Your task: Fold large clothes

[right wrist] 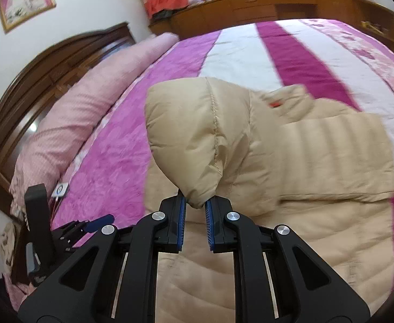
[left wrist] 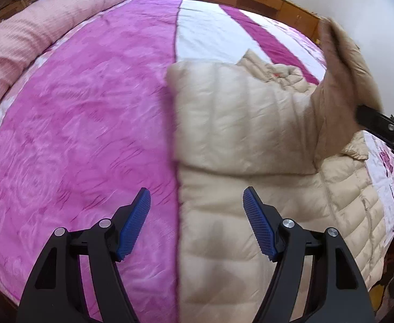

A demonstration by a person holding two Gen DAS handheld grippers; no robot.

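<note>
A beige quilted down jacket (left wrist: 251, 145) lies on the pink bedspread (left wrist: 83, 123), one sleeve folded across its body. My left gripper (left wrist: 197, 202) is open and empty, hovering over the jacket's left edge near its lower part. My right gripper (right wrist: 195, 204) is shut on a bunched fold of the jacket (right wrist: 197, 134) and holds it lifted above the body of the jacket (right wrist: 304, 228). In the left wrist view the lifted fold (left wrist: 342, 80) rises at the right, with the right gripper (left wrist: 380, 126) beside it. The left gripper shows in the right wrist view (right wrist: 97, 222).
A rolled pink quilt (left wrist: 35, 32) lies along the head of the bed, against a dark wooden headboard (right wrist: 48, 67). Wooden cabinets (right wrist: 277, 10) run along the far side. A small white device (right wrist: 60, 190) lies on the bedspread near the quilt.
</note>
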